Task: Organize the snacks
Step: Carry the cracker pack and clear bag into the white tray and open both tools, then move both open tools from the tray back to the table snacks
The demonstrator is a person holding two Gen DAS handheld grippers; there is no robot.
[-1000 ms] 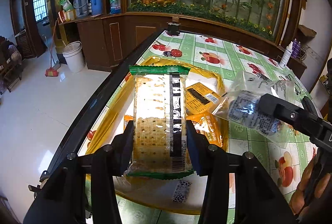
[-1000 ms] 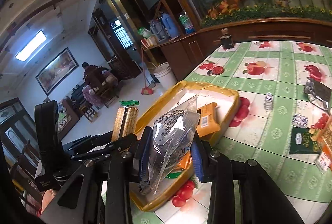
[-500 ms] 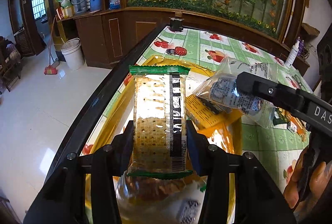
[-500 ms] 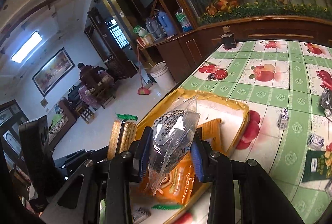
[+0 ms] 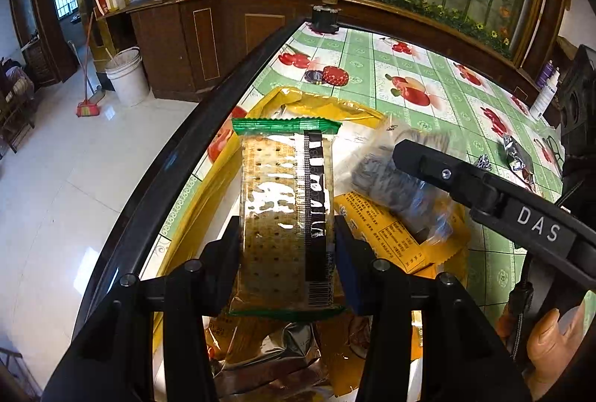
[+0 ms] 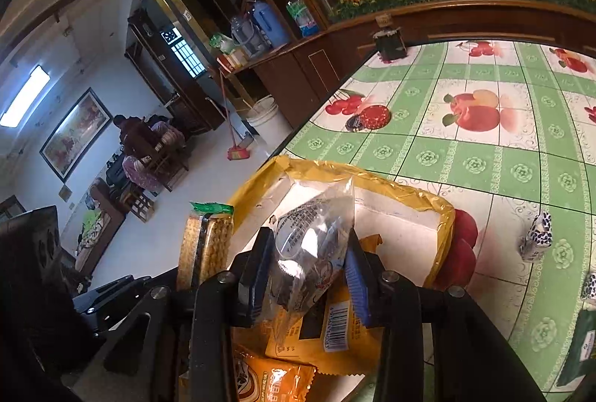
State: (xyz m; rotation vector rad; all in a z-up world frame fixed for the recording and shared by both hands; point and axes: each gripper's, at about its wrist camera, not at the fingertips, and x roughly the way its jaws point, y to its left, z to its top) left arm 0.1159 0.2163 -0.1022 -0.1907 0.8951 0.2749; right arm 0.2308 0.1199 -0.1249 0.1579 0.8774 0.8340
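My left gripper (image 5: 287, 245) is shut on a long cracker packet (image 5: 283, 208) with green ends, held upright over the yellow tray (image 5: 327, 104). My right gripper (image 6: 305, 271) is shut on a clear bag of dark snacks (image 6: 313, 242), also over the tray; it shows blurred in the left wrist view (image 5: 398, 178). The cracker packet shows left of it in the right wrist view (image 6: 205, 245). Orange and yellow snack packets (image 6: 335, 331) lie in the tray (image 6: 409, 193) beneath both grippers.
The table has a green fruit-print cloth (image 6: 484, 149) and a dark edge (image 5: 178, 149) at the left, with floor beyond. Small wrapped snacks (image 6: 536, 238) and a green packet (image 6: 585, 346) lie right of the tray. A dark jar (image 5: 324, 16) stands at the far corner.
Both grippers have moved forward and lower over the tray, each keeping its packet. The clear bag has swung in closer beside the cracker packet.
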